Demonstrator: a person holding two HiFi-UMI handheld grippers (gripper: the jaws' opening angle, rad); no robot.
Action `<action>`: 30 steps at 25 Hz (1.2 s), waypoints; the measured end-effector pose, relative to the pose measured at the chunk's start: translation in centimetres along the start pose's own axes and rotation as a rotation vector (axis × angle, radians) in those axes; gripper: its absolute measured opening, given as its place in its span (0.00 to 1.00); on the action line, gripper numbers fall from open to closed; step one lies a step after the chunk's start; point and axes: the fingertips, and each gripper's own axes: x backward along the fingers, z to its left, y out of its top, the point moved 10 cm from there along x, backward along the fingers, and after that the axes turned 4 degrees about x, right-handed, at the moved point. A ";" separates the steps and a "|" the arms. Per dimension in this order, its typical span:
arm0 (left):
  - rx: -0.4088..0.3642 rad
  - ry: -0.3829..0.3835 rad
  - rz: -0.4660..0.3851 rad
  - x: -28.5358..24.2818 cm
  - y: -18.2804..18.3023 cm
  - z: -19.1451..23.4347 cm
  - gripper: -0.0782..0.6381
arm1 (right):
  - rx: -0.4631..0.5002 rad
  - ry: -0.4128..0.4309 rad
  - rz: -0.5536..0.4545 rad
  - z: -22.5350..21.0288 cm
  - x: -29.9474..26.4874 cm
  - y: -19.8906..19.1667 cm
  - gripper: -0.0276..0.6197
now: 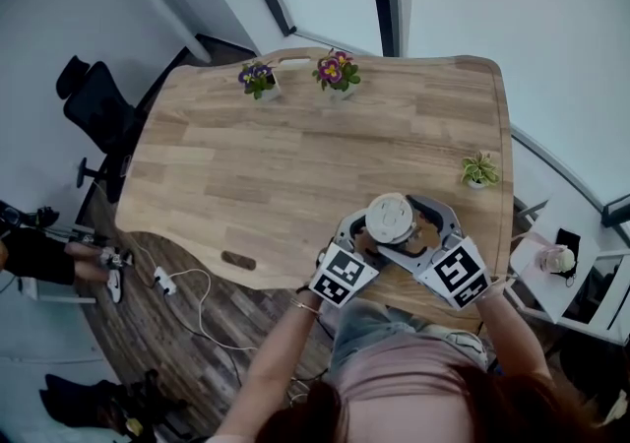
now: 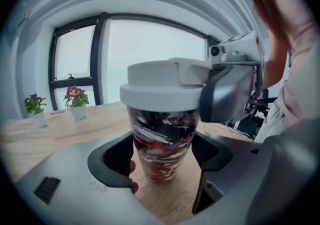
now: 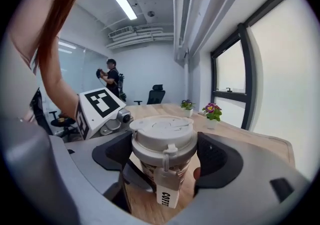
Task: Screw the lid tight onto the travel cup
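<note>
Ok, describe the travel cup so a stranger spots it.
Start at the wooden table; at its near edge stands the travel cup, held by the left gripper and right gripper. Unlike the potted plants, it has a swirled red, black and white body under a pale lid.

- Left gripper [image 1: 362, 234]: grey moulded shell; black curved pads [image 2: 107, 161] line both jaws; a white cube [image 1: 343, 275] with black square markers sits behind the claw.
- Right gripper [image 1: 430, 224]: same grey shell, black pads [image 3: 220, 156], and a like cube [image 1: 454, 272] behind the claw.
- Each shell: small dark slot [image 2: 48, 189] behind the claw, to one side.
- Person: pink top [image 1: 413, 382], thin bracelet [image 1: 305, 306] at left wrist.
</note>
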 end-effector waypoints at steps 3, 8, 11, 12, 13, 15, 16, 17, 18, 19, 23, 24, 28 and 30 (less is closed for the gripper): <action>0.029 0.052 -0.028 -0.3 0.0 -0.4 0.61 | -0.022 -0.069 -0.009 0.3 0.0 -0.2 0.63; -0.002 -0.018 -0.006 -0.1 -0.1 0.2 0.61 | -0.044 0.028 0.012 -0.4 0.0 -0.3 0.63; -0.052 -0.114 0.038 0.0 0.0 0.6 0.61 | -0.003 0.130 0.030 -1.0 0.1 0.3 0.63; -0.068 -0.137 0.052 0.1 0.1 0.7 0.61 | 0.010 0.161 0.035 -1.0 0.0 0.4 0.63; -0.080 -0.151 0.062 0.1 0.2 0.7 0.61 | 0.019 0.184 0.038 -1.1 0.0 0.6 0.63; -0.089 -0.148 0.065 0.1 0.3 0.7 0.61 | 0.023 0.188 0.031 -1.1 -0.1 0.6 0.63; -0.085 -0.135 0.061 0.0 0.3 0.7 0.61 | 0.019 0.168 0.023 -1.1 0.0 0.6 0.63; -0.074 -0.114 0.052 0.0 0.3 0.6 0.61 | 0.012 0.136 0.013 -0.9 0.0 0.5 0.63; -0.059 -0.087 0.041 -0.1 0.3 0.5 0.61 | 0.001 0.093 0.002 -0.8 0.0 0.5 0.63; -0.040 -0.054 0.026 -0.2 0.2 0.4 0.61 | -0.011 0.044 -0.010 -0.6 0.0 0.4 0.63; 0.028 0.062 -0.029 -0.8 0.1 -0.2 0.61 | -0.049 -0.116 -0.038 0.0 -0.1 0.1 0.63; 0.036 0.075 -0.037 -0.9 0.1 -0.3 0.61 | -0.053 -0.128 -0.041 0.1 -0.2 0.0 0.63; 0.015 0.030 -0.019 -0.8 0.0 0.2 0.61 | -0.057 -0.053 -0.023 -0.3 0.1 0.1 0.63; -0.016 -0.034 0.005 -0.6 0.1 0.6 0.61 | -0.042 0.012 -0.006 -0.6 0.4 0.3 0.63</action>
